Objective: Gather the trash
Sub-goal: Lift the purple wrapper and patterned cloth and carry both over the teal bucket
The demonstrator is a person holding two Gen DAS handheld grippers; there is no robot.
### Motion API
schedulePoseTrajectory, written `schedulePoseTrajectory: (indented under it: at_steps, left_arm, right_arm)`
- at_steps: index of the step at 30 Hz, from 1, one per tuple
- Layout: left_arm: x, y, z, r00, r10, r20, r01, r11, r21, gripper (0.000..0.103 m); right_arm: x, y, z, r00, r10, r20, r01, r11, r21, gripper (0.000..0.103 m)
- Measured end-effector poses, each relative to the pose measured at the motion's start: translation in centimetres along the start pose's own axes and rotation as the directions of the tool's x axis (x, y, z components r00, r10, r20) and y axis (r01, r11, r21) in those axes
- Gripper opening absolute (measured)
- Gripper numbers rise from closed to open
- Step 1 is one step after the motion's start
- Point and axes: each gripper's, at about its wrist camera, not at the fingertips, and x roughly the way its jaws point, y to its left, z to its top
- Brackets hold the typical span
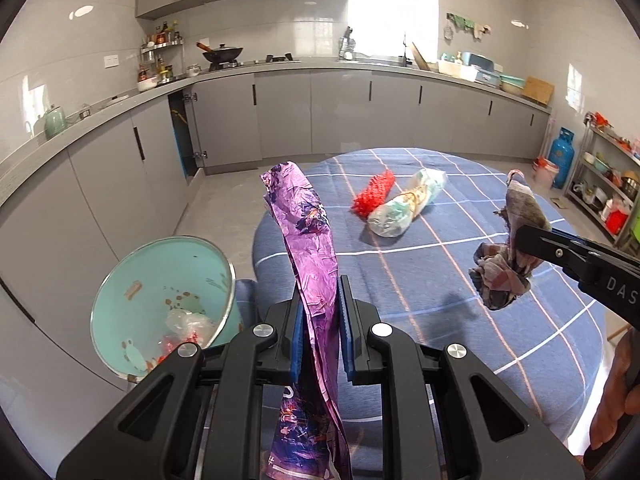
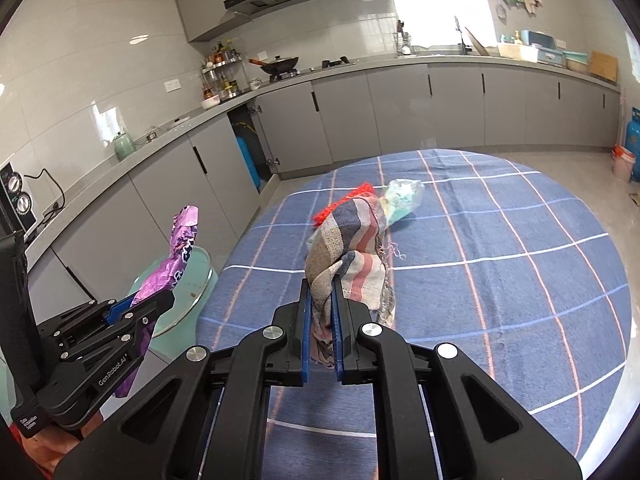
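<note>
Fingers (image 1: 298, 320) of the left gripper (image 1: 320, 316) are clamping a long, crinkled purple wrapper (image 1: 310, 240), which is standing nearly upright between the blue pads, its top rising above them and its lower end hanging down behind. Below and to the left, a mint-green trash bin (image 1: 120, 300) is sitting on the floor just beside the desk (image 1: 500, 320), with a few scraps showing inside. Fingers (image 2: 306, 320) of the right gripper (image 2: 322, 316) are pinching a bunched striped cloth (image 2: 352, 248), which is being held in the air above the desk. Both grippers are hovering over the near left part of the round desk, which is wearing a blue checked tablecloth. Farther back on the desk, a red mesh net (image 1: 374, 192) and a rolled clear plastic bag (image 1: 404, 204) are lying side by side, touching each other.
</note>
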Motion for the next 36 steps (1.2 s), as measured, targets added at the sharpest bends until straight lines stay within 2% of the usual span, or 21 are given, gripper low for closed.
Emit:
schedulePoseTrajectory:
  at_steps: [17,30,36]
  left_arm:
    - [-0.7,6.5,-0.8,0.997,0.083,0.008,-0.081,0.991,-0.102,0.015]
    - [0.1,13.0,-1.3,0.983,0.184,-0.024,-0.185,0.960,-0.208,0.015]
    - [1.0,15.3,-1.7,0.978,0.203,-0.047,-0.208,0.945,-0.253,0.015]
  right_arm:
    - [2.5,7.8,1.7,0.991,0.128,-0.026,-0.131,0.984,-0.120,0.010]
    - [6.0,14.7,2.6,0.974,0.215,-0.068,-0.224,0.953,-0.206,0.010]
    - [7.9,17.0,2.6,0.965,0.243,-0.099,-0.260,0.941,-0.218,0.010]
